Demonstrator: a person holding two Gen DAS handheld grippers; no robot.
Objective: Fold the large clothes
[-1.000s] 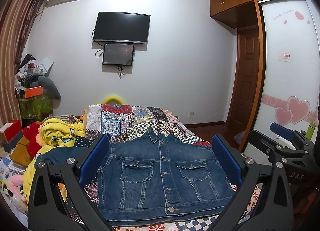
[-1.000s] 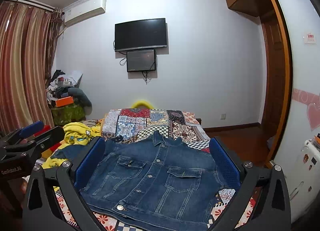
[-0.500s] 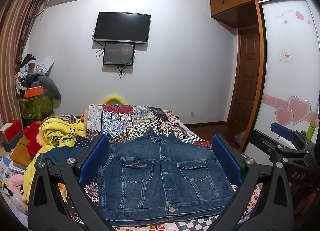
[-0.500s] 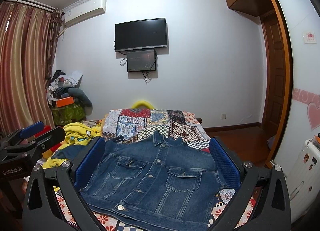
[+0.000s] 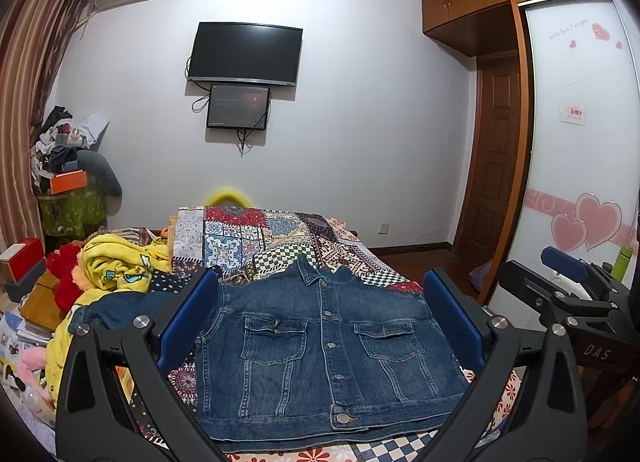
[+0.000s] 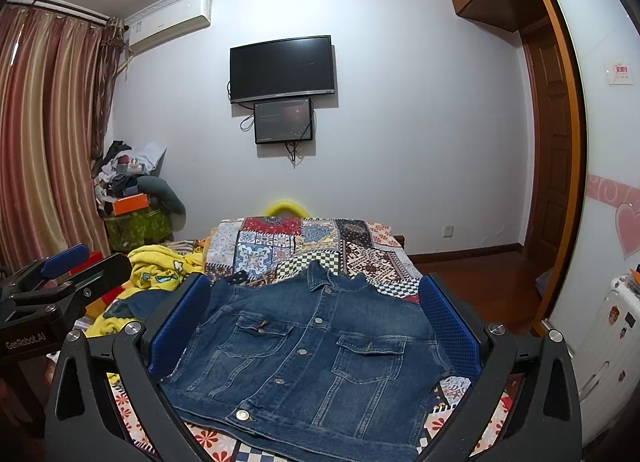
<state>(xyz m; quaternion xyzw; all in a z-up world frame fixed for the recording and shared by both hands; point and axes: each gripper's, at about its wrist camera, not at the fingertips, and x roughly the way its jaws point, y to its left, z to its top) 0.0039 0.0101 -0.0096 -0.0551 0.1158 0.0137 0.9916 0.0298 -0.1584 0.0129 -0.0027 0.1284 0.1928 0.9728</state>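
White walls close off the far end of a bedroom, with a black flat-screen television (image 5: 245, 53) mounted above a smaller dark screen (image 5: 238, 106). Below them stands a bed covered by a patchwork quilt in red, blue and checkered patterns (image 5: 256, 236).

On that quilt lies the dark blue denim jacket with two chest pockets (image 5: 324, 350), front up, buttoned, collar toward the wall and hem toward the cameras. One sleeve trails off to the left beside a crumpled yellow blanket with cartoon prints (image 5: 114, 266).

From the left wrist camera, the left hand-held gripper (image 5: 320, 318) hangs above the jacket with its blue-padded fingers spread wide and nothing between them. Only this view shows the white sliding wardrobe door with pink hearts (image 5: 580, 166), and the right hand-held gripper appears from the side at the right edge.

From the right wrist camera, the right hand-held gripper (image 6: 316, 318) is likewise spread wide and empty over the jacket. Only here do the striped red-brown curtains (image 6: 44, 134) show broadly, with the left tool seen sideways at the left edge.
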